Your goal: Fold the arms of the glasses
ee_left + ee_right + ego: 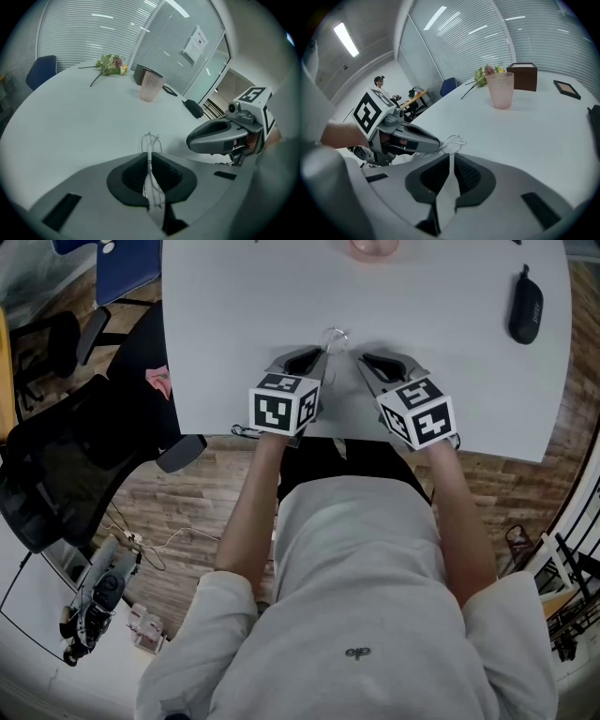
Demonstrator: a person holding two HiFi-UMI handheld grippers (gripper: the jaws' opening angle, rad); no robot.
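Thin wire-framed glasses (335, 337) sit over the white table (234, 315), between the two gripper tips near its front edge. My left gripper (149, 155) is shut on them: the wire runs up between its pads and the glasses (150, 140) stick out past the tips. In the head view the left gripper (316, 360) reaches them from the left. My right gripper (452, 158) stands just short of the glasses (453, 140), its jaws a narrow slit apart with nothing in it. In the head view the right gripper (367, 363) is right of the frame.
A pink cup (151, 86) stands mid-table, with flowers (110, 63) and a brown box (524, 76) behind it. At the right lie a black case (525, 306) and a small picture frame (567, 89). Office chairs (56, 456) stand left of the table.
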